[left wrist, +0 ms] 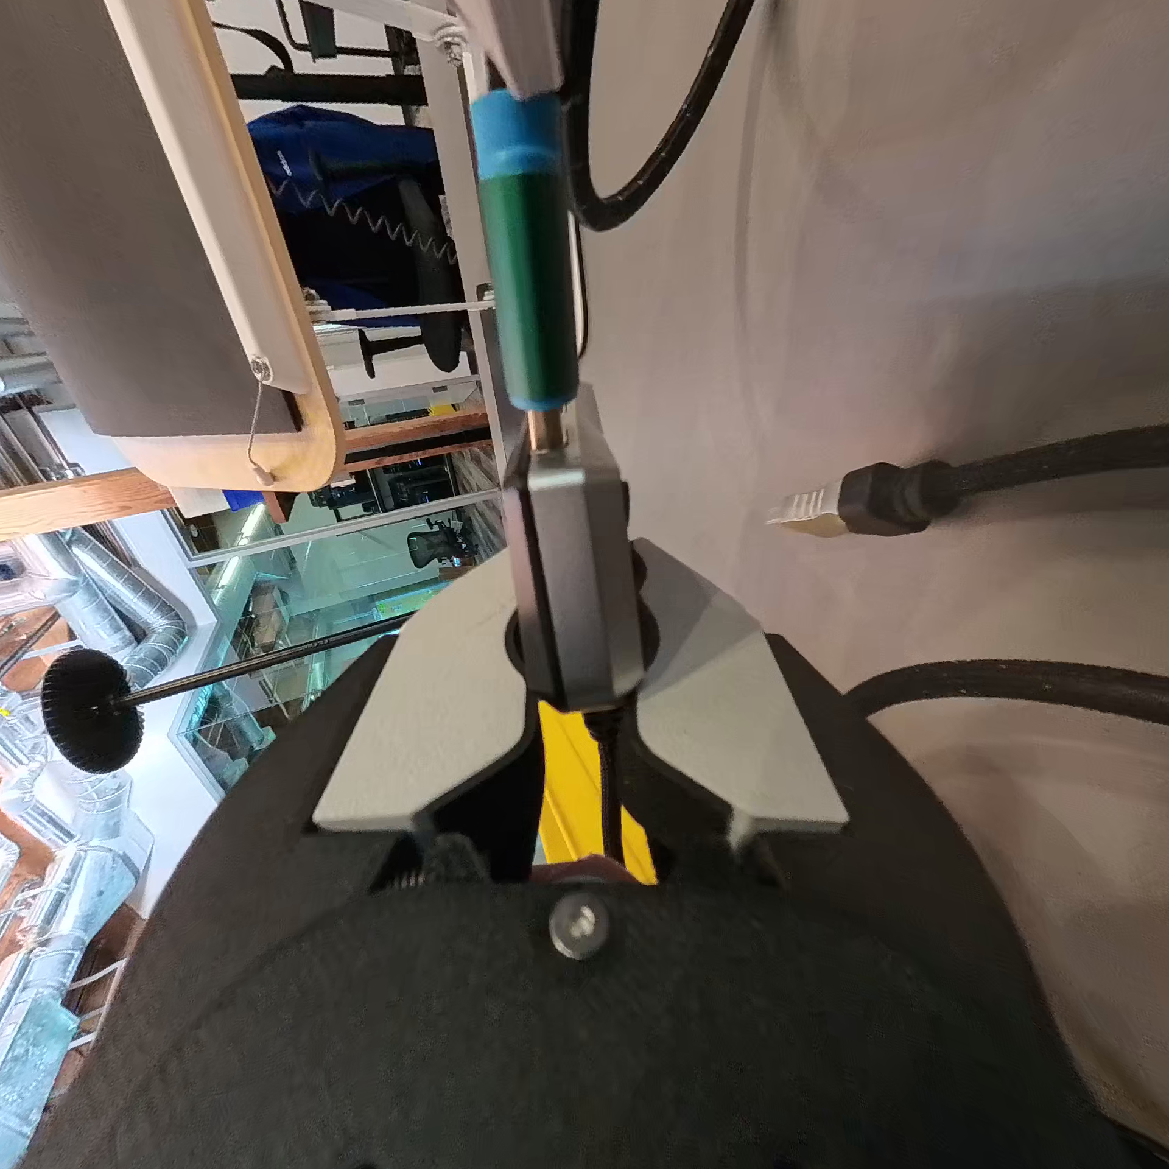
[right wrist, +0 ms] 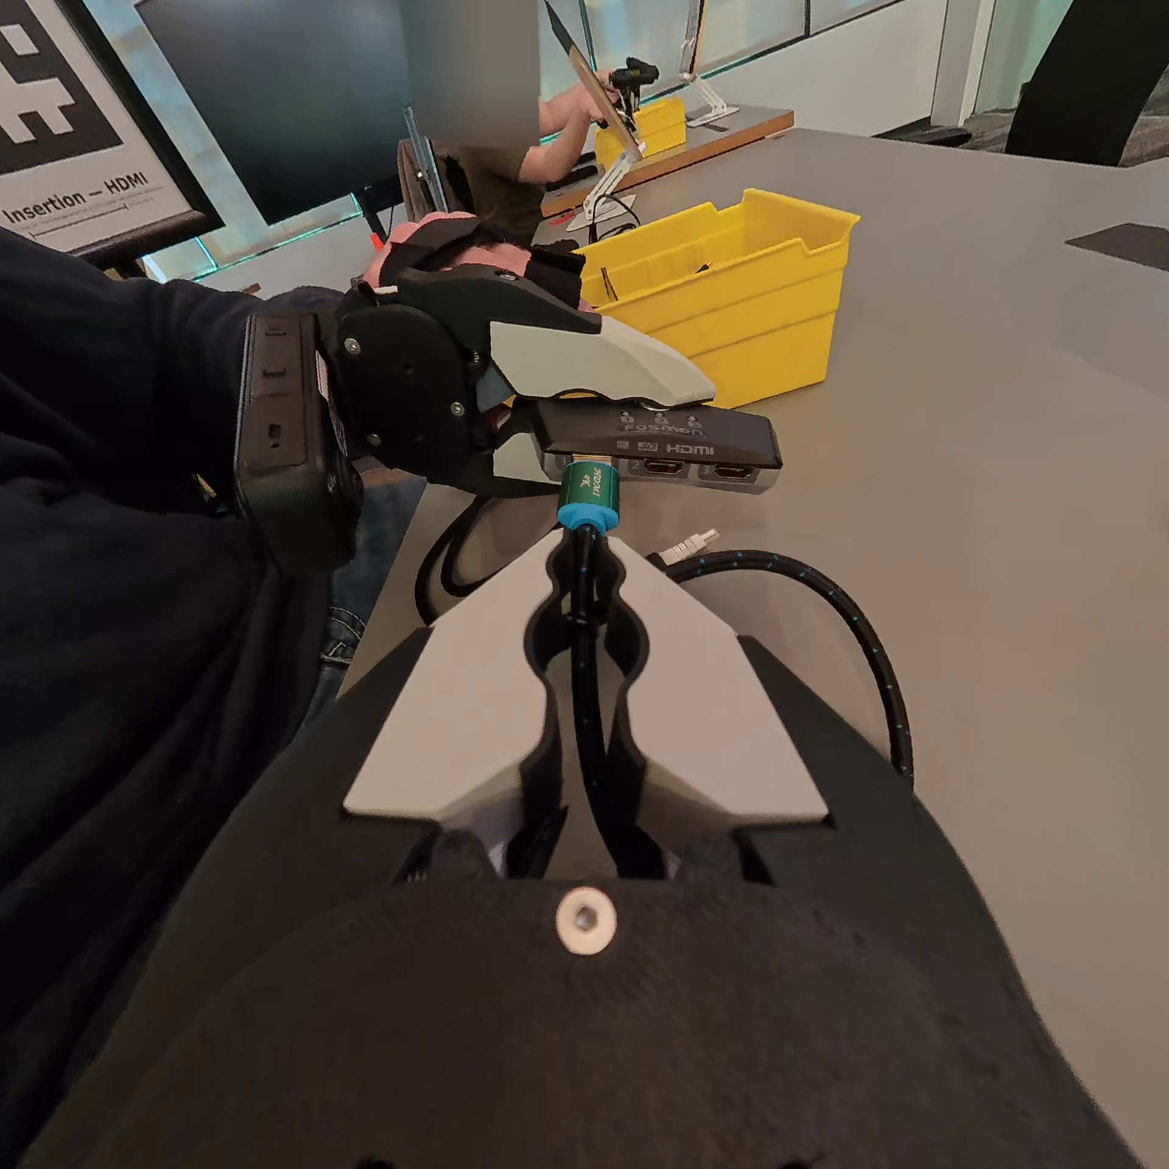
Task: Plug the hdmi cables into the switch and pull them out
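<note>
Above the grey table, left tool pinching switch (held level), right tool clamped on green-plug cable.

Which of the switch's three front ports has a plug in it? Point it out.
The leftmost port, filled by the green plug on the switch. The other two ports to its right gape empty. The left gripper holds the switch.

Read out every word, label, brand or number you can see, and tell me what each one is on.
I can't repeat writing, only place it.
HDMI switch, in the left tool: white print on top and front.
Green HDMI plug, its cable in the right tool: pale print along its side.
Framed sign: dark print under a black-and-white pattern.
Blue bag, left wrist view: white mark, too small to read.
</note>
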Action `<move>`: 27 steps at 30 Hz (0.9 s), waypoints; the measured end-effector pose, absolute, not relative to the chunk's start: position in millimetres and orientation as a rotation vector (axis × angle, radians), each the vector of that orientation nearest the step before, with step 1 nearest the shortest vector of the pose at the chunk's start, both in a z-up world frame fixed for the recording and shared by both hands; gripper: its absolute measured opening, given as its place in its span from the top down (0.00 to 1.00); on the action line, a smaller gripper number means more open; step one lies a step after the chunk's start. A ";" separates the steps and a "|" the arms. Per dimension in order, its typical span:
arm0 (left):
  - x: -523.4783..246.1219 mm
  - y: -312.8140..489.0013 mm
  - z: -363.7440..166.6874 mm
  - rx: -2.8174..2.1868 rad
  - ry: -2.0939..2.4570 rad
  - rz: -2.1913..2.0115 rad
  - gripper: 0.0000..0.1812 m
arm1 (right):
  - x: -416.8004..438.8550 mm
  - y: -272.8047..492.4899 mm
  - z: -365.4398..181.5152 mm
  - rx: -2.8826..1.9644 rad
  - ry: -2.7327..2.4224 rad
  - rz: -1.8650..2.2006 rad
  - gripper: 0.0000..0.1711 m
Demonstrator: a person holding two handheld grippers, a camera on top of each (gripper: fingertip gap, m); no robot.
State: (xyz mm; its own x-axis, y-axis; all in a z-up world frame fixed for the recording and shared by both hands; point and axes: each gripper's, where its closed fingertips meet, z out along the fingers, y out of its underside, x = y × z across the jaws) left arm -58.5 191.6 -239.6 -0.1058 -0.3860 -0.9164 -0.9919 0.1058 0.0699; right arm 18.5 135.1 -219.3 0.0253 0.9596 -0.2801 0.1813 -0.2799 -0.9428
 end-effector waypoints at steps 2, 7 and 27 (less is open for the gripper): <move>-57.7 190.4 -240.9 -1.393 1.618 0.967 0.88 | 18.9 134.9 -218.6 -1.544 -1.201 1.331 0.98; -55.3 188.4 -242.1 -1.404 1.611 0.943 0.88 | 20.0 135.3 -217.1 -1.533 -1.198 1.352 0.98; -51.5 183.9 -247.0 -1.438 1.594 0.930 0.88 | 20.2 135.5 -217.5 -1.501 -1.190 1.393 0.98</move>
